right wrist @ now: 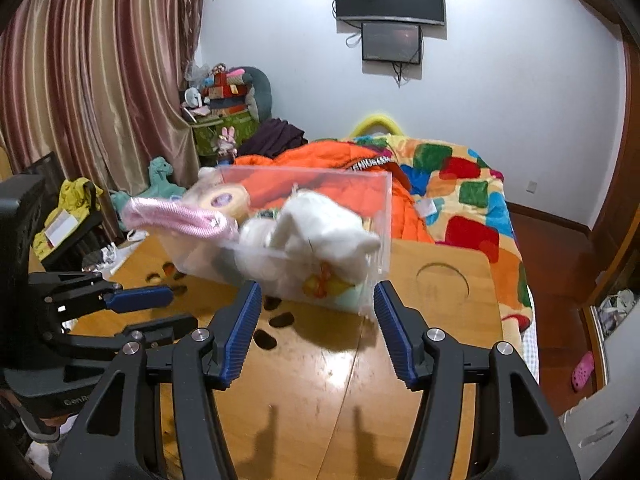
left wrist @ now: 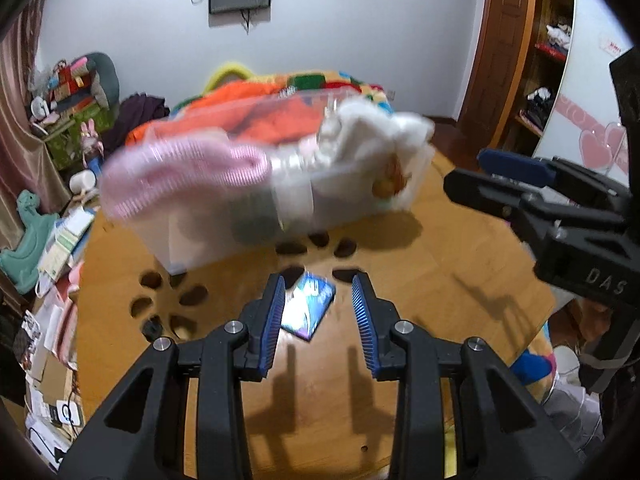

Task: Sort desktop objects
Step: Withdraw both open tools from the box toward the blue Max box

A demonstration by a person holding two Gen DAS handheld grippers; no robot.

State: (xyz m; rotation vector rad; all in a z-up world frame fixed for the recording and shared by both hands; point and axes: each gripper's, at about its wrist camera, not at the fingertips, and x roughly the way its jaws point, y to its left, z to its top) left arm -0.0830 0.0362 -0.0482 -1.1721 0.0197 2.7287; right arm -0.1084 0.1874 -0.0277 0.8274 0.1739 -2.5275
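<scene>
- Where the wooden table (left wrist: 400, 280) meets the bed, a clear plastic bin (left wrist: 352, 200) stands packed with soft things: a pink ribbed knit (left wrist: 188, 172) draped over its near left rim, a white fluffy cloth (left wrist: 372, 128) heaped at the right, and something orange and yellow (left wrist: 390, 184) pressed against the right wall.
- From the right wrist view a roll of tape (right wrist: 224, 200) also lies in the bin behind the pink knit.
- On the table in front of the bin lies a small flat packet (left wrist: 306, 308), glossy blue and white, blurred, its long axis running away from the camera and tilted slightly right.
- Left gripper (left wrist: 318, 320): fingers apart, straddling the packet without touching it.
- Right gripper (right wrist: 316, 328): fingers apart, nothing between them, aimed at the bin's near corner.
</scene>
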